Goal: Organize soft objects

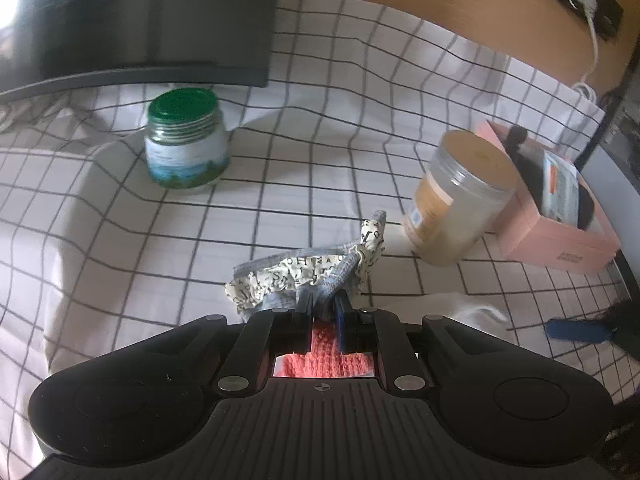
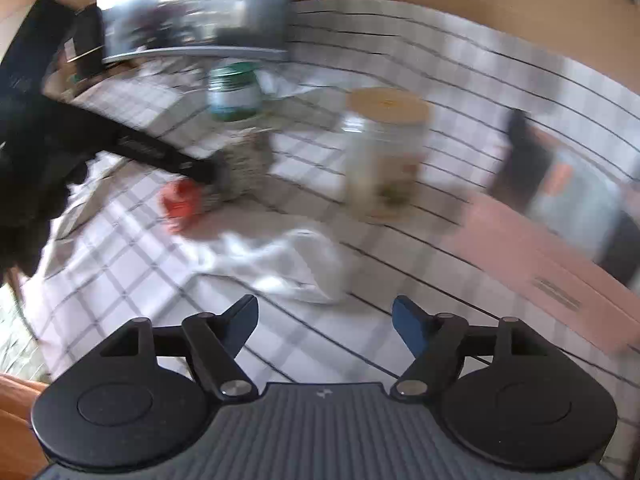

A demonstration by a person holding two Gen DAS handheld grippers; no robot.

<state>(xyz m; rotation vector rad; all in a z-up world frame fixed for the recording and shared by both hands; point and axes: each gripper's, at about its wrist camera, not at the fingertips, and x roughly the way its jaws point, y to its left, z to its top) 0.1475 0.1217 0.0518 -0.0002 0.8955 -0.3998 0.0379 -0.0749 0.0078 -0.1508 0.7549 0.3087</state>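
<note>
Directly ahead of the left wrist camera, the left gripper is clamping its two fingers together on a letter-printed fabric pouch, pinching the grey denim-like trim at its near edge so the crumpled cloth is fanning out just beyond the fingertips. Beneath those fingers an orange-red knitted piece is showing through the gap in the gripper body, lying right under the pouch. Both are sitting on a grid-checked tablecloth. Beyond the pouch to the right, a clear jar with a tan lid is standing just beside a pink box; farther back on the left, a green-lidded jar is standing near a dark monitor. Through the blurred right wrist view, the right gripper is hanging released, its blue-tipped fingers spread wide and holding nothing. A crumpled white cloth is lying on the tablecloth just ahead of it, between its fingers and the tan-lidded jar, not touched by either finger. Farther off on the left, the other gripper is reaching in with the pouch.
</note>
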